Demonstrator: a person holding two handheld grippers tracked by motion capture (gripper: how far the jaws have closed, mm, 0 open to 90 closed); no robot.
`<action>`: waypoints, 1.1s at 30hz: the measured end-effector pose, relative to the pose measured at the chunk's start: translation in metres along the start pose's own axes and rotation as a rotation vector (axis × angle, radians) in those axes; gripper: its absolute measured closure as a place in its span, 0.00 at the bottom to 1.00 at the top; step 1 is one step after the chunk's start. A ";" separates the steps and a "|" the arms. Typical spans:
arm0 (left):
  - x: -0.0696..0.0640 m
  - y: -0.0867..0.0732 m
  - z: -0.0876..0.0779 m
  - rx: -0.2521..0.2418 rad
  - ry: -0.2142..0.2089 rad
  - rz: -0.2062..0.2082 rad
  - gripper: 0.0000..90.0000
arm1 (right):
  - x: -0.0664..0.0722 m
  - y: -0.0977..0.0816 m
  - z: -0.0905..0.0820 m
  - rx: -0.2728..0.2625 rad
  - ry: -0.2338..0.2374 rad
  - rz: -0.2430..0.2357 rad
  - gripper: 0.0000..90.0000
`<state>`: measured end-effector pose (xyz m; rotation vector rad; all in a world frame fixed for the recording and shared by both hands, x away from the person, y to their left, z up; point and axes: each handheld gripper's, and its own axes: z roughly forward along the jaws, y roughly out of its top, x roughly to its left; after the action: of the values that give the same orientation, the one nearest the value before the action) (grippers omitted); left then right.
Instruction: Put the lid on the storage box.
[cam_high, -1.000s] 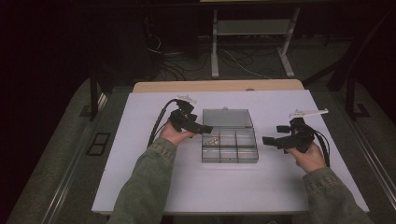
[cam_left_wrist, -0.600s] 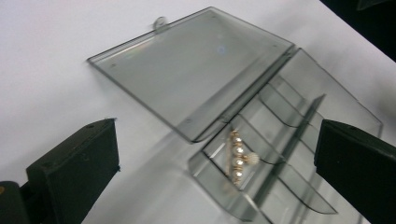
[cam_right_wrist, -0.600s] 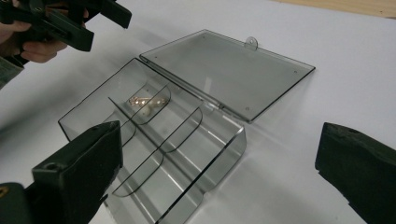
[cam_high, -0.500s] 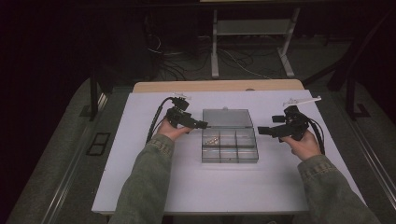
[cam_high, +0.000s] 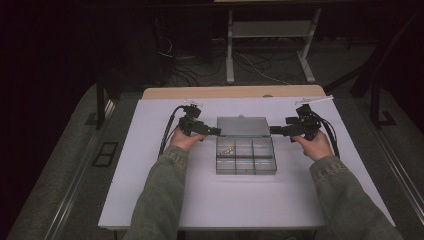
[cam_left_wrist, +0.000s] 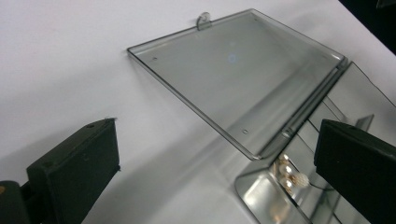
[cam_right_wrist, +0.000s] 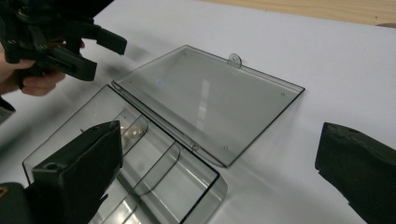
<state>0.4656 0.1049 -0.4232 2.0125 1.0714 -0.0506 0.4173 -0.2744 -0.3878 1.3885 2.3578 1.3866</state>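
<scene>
Box (cam_high: 245, 156): clear compartment organiser, mid-table on white sheet (cam_high: 150, 190); base w/ dividers sits nearer the person.
Lid (cam_high: 243, 127): swung fully open, lying flat on sheet behind base, hinge between the two; latch tab (cam_left_wrist: 203, 19) at far edge.
Contents: pearl-like beads w/ gold bits (cam_left_wrist: 287, 175) in rear-left compartment; other cells look near empty, hard to tell.
Left gripper (cam_high: 218, 132): jaws spread wide, nothing between them; tips just beside lid's left edge near hinge.
Right gripper (cam_high: 272, 130): jaws also wide apart, empty; tips at lid's right edge, opposite side.
Likely step: closing lid from both sides, as a judgement.
Risk 1: thin, slick lid edge; pinch too shallow = slip, lid drops back.
Risk 2: uneven lift, one side ahead of other = twist on hinge (cam_right_wrist: 187, 142), poss. pop-out.
Risk 3: light box, nothing holding base; push on lid could slide or tip base, spill beads.
Risk 4: left jaw close over bead cell; dipping in could knock beads out.
Risk 5: lid down misaligned = latch not catching.
Need: even grip both sides, slow swing over, base kept put.
</scene>
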 end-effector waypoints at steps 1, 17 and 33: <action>0.002 0.000 0.001 0.001 0.002 -0.006 0.00 | -0.001 0.000 0.002 -0.003 0.003 0.008 0.01; 0.002 -0.003 0.019 -0.046 -0.050 -0.096 0.06 | -0.022 -0.007 0.036 -0.010 -0.003 0.096 0.01; -0.003 -0.006 0.038 -0.046 -0.080 -0.154 0.30 | -0.028 -0.010 0.049 0.011 -0.024 0.148 0.25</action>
<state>0.4720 0.0788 -0.4509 1.8685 1.1638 -0.1846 0.4499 -0.2646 -0.4335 1.6026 2.2927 1.3837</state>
